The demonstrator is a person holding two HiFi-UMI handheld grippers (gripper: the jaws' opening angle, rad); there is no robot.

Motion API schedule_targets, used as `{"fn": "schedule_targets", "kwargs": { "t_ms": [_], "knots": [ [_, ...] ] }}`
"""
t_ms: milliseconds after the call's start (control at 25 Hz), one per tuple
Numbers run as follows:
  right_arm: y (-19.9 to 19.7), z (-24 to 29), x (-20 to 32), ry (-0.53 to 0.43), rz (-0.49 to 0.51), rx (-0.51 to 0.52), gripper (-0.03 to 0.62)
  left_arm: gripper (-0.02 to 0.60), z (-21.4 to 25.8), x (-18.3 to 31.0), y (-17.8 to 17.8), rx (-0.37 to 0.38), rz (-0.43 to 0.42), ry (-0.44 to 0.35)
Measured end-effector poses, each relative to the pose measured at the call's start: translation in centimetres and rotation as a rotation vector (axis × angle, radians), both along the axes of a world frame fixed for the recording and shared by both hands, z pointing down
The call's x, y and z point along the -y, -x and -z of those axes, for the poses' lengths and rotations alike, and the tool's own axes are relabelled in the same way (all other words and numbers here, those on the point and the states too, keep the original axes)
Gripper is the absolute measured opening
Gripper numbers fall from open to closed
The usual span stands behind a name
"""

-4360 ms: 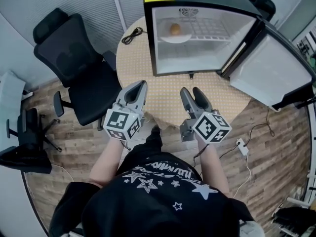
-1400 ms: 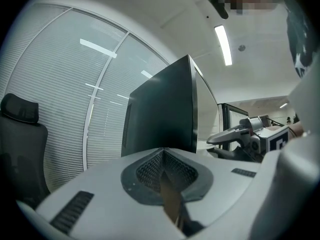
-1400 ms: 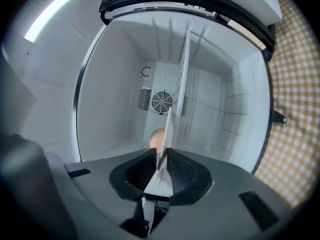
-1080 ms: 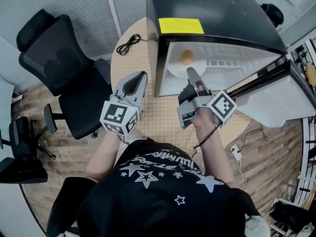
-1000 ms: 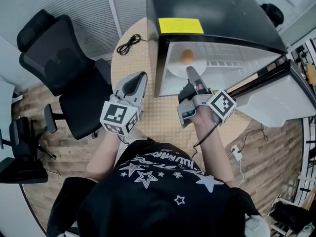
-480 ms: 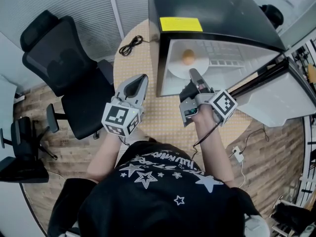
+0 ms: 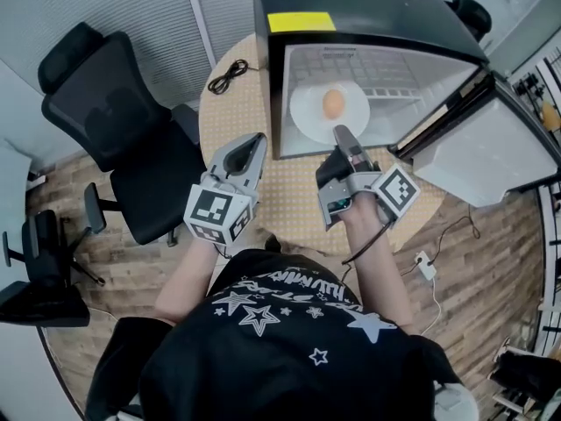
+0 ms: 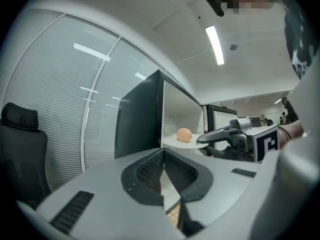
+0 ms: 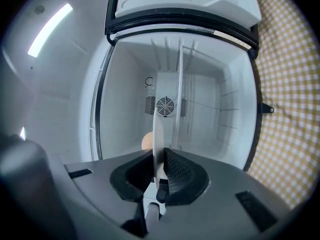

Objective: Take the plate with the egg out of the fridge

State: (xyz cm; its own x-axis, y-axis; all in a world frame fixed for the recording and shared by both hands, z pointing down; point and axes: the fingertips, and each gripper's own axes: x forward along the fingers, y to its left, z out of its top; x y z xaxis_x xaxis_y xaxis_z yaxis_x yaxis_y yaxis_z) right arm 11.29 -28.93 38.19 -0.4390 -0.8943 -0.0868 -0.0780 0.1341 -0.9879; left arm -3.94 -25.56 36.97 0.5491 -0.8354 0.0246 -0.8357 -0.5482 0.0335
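Note:
A white plate [image 7: 307, 117] with a brown egg [image 7: 333, 103] lies on the shelf of the open fridge [image 7: 368, 7]. My right gripper [image 7: 342, 134] reaches in at the fridge's front, and its jaws are closing on the plate's near rim. In the right gripper view the plate [image 9: 159, 129] stands edge-on between the pads of the right gripper [image 9: 161, 174], with the egg [image 9: 146, 141] behind it. My left gripper [image 7: 254, 139] hovers over the table left of the fridge, shut and holding nothing. In the left gripper view its jaws [image 8: 163, 154] point toward the egg [image 8: 184, 134].
The fridge stands on a round table [image 7: 298, 187] with a checked cloth, its door [image 7: 465, 147] swung open to the right. A black cable [image 7: 230, 75] lies at the table's far left. A black office chair [image 7: 114, 112] stands to the left.
The right gripper's jaws have closed onto the plate's near rim. Both hands stay almost where they were. The head camera has shifted, and more of the fridge's inside shows.

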Motion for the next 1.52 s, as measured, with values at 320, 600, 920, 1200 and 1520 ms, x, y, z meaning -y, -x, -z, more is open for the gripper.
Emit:
{"fn": "schedule_targets", "kwargs": {
  "t_ms": [320,600,920,1200,1520],
  "knots": [
    [-1.4,-1.0,-6.9,0.014,-0.008,0.014,0.052,0.008,-0.4,-5.1,-1.6,0.005,-0.013,0.005],
    [-3.2,-2.8,-13.4,0.050,-0.024,0.006,0.052,0.008,-0.4,-10.6,-3.3,0.025,-0.028,0.007],
    [-3.5,-4.7,-19.7,0.086,-0.005,0.009,0.052,0.008,-0.9,-17.1,-3.8,0.042,-0.031,0.015],
    [-2.2,-6.1,-23.2,0.107,0.023,0.013,0.052,0.008,-1.6,-21.6,-2.3,0.056,-0.013,0.032],
    [-1.2,-6.4,-24.4,0.112,-0.019,0.005,0.052,0.008,-1.3,-22.2,-1.9,0.051,-0.070,0.021]
  ]
}}
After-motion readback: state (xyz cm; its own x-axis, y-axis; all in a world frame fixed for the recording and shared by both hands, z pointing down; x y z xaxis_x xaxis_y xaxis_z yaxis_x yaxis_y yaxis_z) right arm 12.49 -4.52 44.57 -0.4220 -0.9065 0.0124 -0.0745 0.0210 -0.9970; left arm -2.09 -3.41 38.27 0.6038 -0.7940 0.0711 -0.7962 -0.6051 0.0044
